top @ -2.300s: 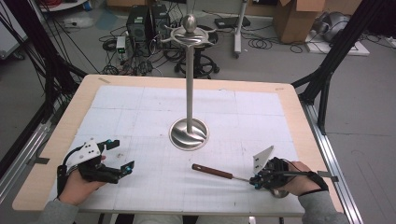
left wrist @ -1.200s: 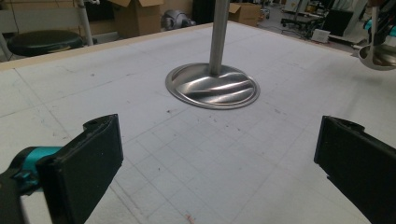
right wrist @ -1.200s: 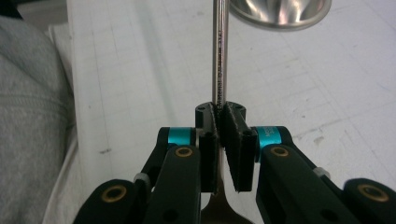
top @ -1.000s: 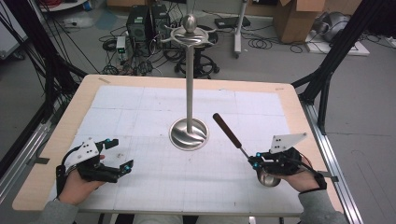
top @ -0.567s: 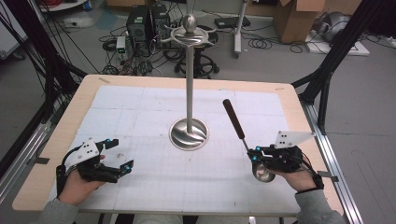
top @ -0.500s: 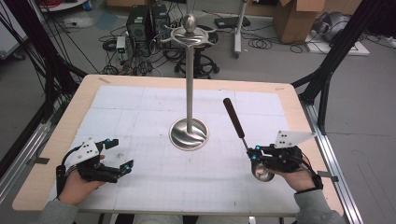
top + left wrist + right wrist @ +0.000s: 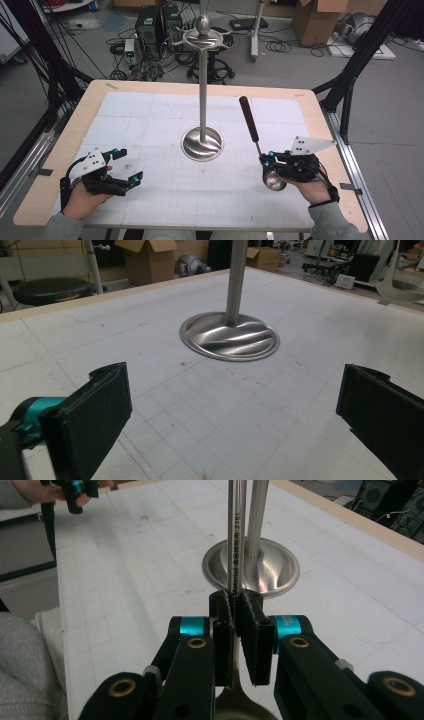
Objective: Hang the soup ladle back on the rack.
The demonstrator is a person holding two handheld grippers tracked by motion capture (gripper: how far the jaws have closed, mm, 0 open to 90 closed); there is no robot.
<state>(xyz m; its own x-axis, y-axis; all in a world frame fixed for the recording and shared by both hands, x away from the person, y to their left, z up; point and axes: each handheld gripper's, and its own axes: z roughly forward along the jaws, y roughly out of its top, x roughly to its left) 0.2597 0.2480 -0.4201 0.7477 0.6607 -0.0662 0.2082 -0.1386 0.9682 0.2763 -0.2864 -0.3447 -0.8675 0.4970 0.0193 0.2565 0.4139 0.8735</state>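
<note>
Right tongs (image 7: 266, 161) clamp the ladle (image 7: 256, 140), handle pointing to 12 o'clock beside the stand (image 7: 202, 142). Left tongs (image 7: 129, 164) are wide, holding nothing.

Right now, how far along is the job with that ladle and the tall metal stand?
Done: the right gripper has the ladle clamped by its thin shaft, off the table. In hand: ladle tilted, dark handle uppermost. Left: it is not yet on the stand. The left gripper waits open.
</note>
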